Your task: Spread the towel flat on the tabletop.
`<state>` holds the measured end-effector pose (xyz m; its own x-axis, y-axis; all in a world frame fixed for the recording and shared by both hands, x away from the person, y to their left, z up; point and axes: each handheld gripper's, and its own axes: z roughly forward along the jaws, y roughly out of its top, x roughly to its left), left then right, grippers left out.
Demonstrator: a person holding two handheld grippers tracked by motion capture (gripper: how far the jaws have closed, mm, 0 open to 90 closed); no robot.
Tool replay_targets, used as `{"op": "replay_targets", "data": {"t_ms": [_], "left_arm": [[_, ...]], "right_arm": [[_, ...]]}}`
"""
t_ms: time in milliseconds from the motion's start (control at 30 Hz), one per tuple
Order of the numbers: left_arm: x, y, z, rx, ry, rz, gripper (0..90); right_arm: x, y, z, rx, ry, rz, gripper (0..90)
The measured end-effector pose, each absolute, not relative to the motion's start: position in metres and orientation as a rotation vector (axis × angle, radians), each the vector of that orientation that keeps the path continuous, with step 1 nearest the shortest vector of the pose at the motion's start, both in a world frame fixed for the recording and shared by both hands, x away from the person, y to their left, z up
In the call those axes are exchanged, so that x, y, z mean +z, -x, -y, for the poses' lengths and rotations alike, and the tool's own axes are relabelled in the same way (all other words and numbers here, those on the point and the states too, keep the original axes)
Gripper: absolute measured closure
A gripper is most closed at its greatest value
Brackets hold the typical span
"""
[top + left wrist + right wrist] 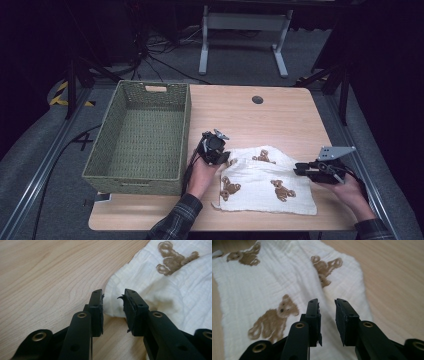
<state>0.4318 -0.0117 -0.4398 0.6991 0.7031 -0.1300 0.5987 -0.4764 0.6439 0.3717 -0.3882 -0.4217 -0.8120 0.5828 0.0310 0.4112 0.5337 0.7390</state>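
A white cloth [265, 182] printed with brown teddy bears lies rumpled on the near right part of the wooden table [250, 120]. My left gripper [224, 160] sits at the cloth's left edge, held low in a hand. In the left gripper view its jaws [113, 293] stand apart, and the cloth's [160, 290] rounded edge lies just past the tips, not pinched. My right gripper [298, 170] hovers at the cloth's right edge. In the right gripper view its jaws [326, 302] are parted above the cloth [262, 287], with nothing between the pads.
A green woven basket [132, 177] with cut-out handles stands on the table's left half, close to my left hand. A round cable hole [257, 99] is near the table's far edge. Bare wood lies behind the cloth.
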Motion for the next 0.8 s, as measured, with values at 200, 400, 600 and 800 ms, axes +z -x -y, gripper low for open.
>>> {"op": "replay_targets", "data": {"t_ms": [200, 400, 600, 800], "left_arm": [[-0.449, -0.436, 0.014, 0.172, -2.248, -0.987, 83.1], [-0.449, -0.437, 0.012, 0.164, -2.256, -0.969, 89.6], [-0.450, -0.437, 0.011, 0.218, -2.237, -0.998, 76.6], [-0.455, -0.440, 0.009, 0.220, -2.226, -1.050, 63.6]], "right_arm": [[-0.421, -0.405, 0.386, 1.118, -0.891, -2.512, 69.8], [-0.431, -0.430, 0.382, 1.095, -0.948, -2.524, 68.0], [-0.441, -0.439, 0.379, 1.079, -0.981, -2.550, 65.7], [-0.447, -0.442, 0.374, 1.065, -0.971, -2.577, 65.1]]}}
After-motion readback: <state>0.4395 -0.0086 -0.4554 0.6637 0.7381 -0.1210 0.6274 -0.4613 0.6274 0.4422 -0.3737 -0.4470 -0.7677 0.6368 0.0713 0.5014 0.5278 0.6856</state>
